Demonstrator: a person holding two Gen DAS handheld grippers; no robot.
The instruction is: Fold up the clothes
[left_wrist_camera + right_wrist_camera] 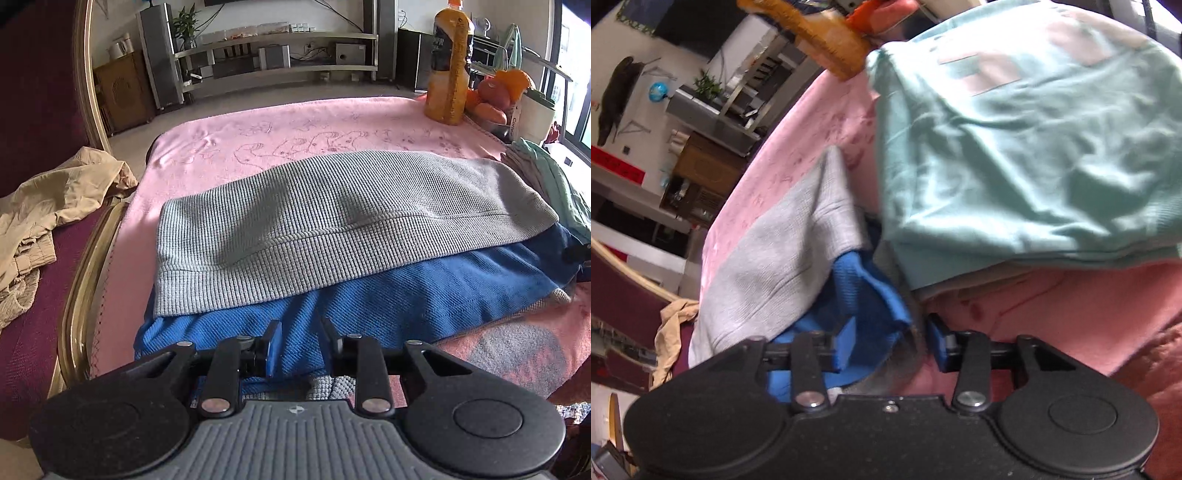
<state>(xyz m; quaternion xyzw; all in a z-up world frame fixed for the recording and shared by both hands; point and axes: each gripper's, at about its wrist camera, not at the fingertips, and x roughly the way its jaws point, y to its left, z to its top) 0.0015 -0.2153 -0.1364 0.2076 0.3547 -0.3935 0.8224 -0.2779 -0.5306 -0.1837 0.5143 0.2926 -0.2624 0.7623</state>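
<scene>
Black linkage of the left gripper fills the foreground; its pads sit narrowly apart with a fold of the blue knit garment between them, apparently pinched at the near hem. Grey waffle-knit garment lies folded flat across the blue one, covering its far half. Both rest on a pink towel spread over the surface.

Surroundings: tan clothing heaped on a maroon chair to the left; orange juice bottle upright at the towel's far right corner, fruit just beside it.

Right wrist view, tilted and motion-blurred: right gripper with pads wider apart, a corner of the blue garment's edge between them; whether it is clamped I cannot tell. Mint-green garment lies folded just beyond, beside the grey and blue pieces.
</scene>
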